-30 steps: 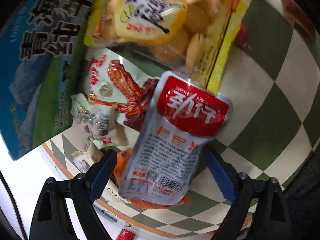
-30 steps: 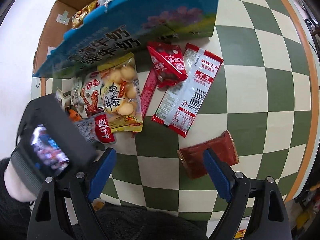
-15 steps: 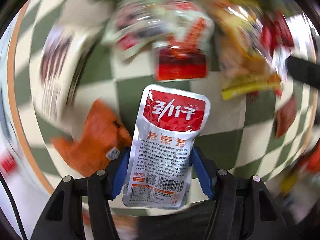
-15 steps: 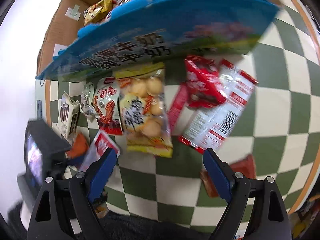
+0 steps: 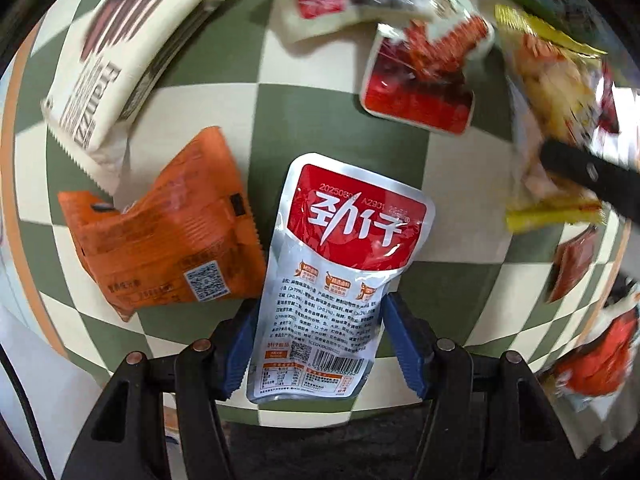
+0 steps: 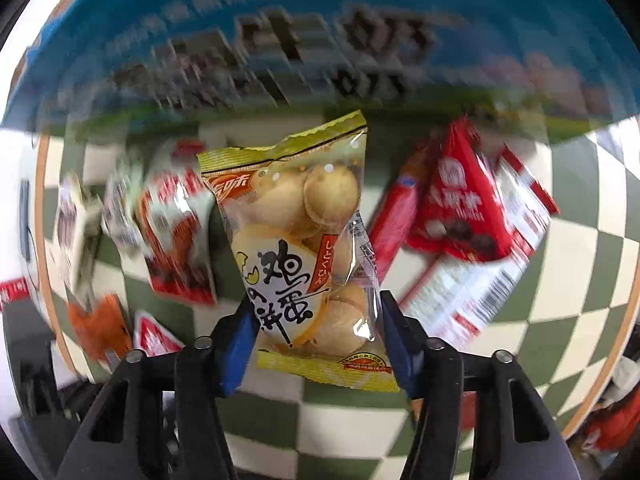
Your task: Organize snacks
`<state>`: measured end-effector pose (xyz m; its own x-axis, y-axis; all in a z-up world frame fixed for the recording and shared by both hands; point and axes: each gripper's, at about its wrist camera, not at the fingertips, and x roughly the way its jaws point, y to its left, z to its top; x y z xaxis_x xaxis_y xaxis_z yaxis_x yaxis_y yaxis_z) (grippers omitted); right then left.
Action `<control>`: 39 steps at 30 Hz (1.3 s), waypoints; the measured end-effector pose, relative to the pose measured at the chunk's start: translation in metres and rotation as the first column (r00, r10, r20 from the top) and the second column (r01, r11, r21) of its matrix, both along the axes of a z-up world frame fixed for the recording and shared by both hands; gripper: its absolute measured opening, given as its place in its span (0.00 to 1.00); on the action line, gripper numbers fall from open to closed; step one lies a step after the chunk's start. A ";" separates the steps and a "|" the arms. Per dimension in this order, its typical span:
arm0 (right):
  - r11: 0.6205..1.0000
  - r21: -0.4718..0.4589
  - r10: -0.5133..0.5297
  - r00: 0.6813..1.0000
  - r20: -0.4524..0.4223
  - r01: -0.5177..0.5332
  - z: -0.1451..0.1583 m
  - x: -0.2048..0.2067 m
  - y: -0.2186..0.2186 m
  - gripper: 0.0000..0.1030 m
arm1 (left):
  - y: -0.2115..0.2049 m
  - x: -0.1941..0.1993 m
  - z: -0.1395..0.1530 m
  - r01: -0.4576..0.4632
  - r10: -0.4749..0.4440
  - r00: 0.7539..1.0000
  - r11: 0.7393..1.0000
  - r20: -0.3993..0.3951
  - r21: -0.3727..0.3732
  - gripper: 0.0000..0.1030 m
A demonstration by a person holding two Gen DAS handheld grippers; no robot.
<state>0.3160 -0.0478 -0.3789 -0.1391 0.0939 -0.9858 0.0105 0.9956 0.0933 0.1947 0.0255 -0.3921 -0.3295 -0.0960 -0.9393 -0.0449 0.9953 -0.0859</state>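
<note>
My left gripper (image 5: 320,320) is shut on the lower half of a silver pouch with a red top (image 5: 348,248), its blue pads pressing on both sides. My right gripper (image 6: 314,312) points down, its jaws closing on a yellow bag of round biscuits (image 6: 296,216). Both pads touch the bag's lower sides, and the bag stays sharp while the background blurs. In the left wrist view the same yellow bag (image 5: 552,92) shows at the right, with a black finger (image 5: 592,180) of the right gripper across it.
Loose snacks lie on the green and cream checkered cloth (image 5: 340,112): an orange packet (image 5: 168,240), a white Franzzi pack (image 5: 116,52), a red and white packet (image 5: 420,88) and red packets (image 6: 460,208). A blue carton (image 6: 320,40) stands behind them.
The left gripper closed on the silver pouch and rolled round with it. The right gripper came down over the yellow biscuit bag and closed around it.
</note>
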 end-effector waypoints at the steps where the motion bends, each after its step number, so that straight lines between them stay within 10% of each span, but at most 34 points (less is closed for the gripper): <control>1: 1.000 -0.003 0.015 1.000 -0.008 -0.015 0.001 -0.004 -0.001 0.53 | -0.004 0.000 -0.001 0.018 -0.018 1.000 1.000 0.004 0.014 0.58; 10: 0.996 0.079 0.042 0.991 -0.129 -0.032 -0.015 -0.047 -0.020 0.57 | -0.063 -0.009 -0.004 0.055 -0.056 0.998 0.998 0.030 0.033 0.52; 20: 0.993 0.114 -0.004 1.000 -0.026 0.007 0.007 -0.061 -0.022 0.35 | -0.069 0.009 0.042 0.045 -0.046 0.993 0.999 0.108 0.008 0.50; 39: 0.921 0.377 -0.171 0.969 0.176 0.095 0.174 -0.023 -0.085 0.35 | -0.076 0.093 0.215 0.003 0.100 0.914 0.967 0.392 -0.254 0.50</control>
<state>0.2932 -0.1327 -0.2053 0.0975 0.4543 -0.8855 0.0831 0.8829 0.4622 0.2872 -0.0508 -0.1773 0.0788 -0.3447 -0.9354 -0.0034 0.9382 -0.3461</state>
